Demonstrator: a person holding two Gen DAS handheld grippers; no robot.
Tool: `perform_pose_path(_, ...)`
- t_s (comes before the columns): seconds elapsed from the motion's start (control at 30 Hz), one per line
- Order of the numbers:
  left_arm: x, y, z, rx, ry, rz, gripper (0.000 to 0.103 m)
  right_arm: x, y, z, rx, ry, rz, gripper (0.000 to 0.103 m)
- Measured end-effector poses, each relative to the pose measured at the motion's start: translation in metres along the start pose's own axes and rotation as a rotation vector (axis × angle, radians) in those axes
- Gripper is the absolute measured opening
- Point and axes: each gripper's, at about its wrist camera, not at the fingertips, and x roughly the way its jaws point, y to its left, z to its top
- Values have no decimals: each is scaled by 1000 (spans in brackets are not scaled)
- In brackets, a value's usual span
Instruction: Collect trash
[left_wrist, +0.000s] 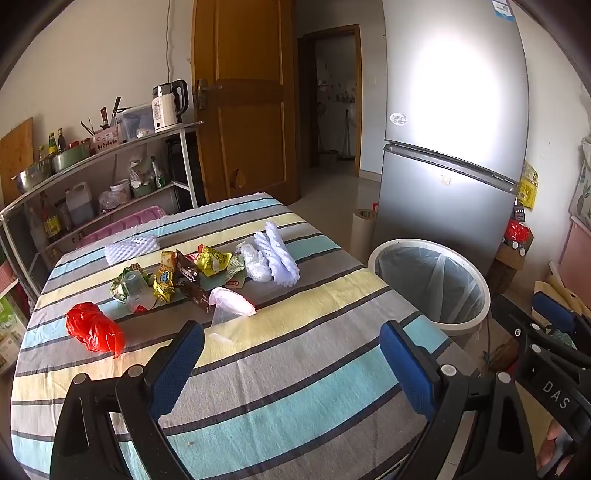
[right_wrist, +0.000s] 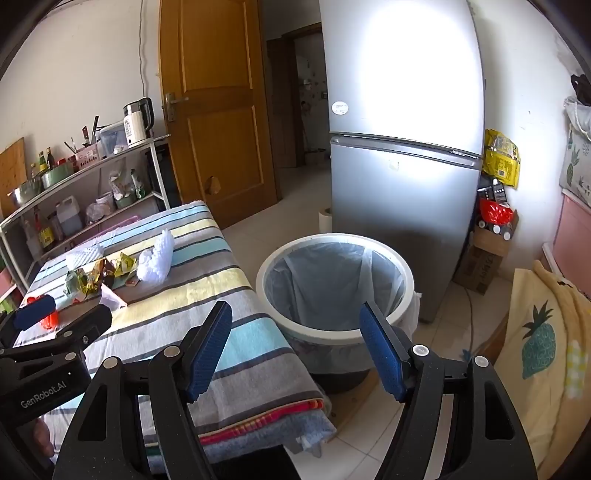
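Trash lies in a heap on the striped table: a red plastic bag, shiny snack wrappers, a clear plastic cup with tissue, and white foam netting. The heap also shows in the right wrist view. A white bin lined with a clear bag stands on the floor right of the table; it also shows in the left wrist view. My left gripper is open and empty above the table's near part. My right gripper is open and empty, in front of the bin.
A grey fridge stands behind the bin. A metal shelf with a kettle, pots and bottles lines the left wall. A wooden door is behind the table. A pineapple-print cloth lies at the right.
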Motion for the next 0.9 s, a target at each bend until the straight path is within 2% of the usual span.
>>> perform_pose_path(0.9,-2,5,-1,-4,11,7,97,-2,7,1,-12,-3,0,72)
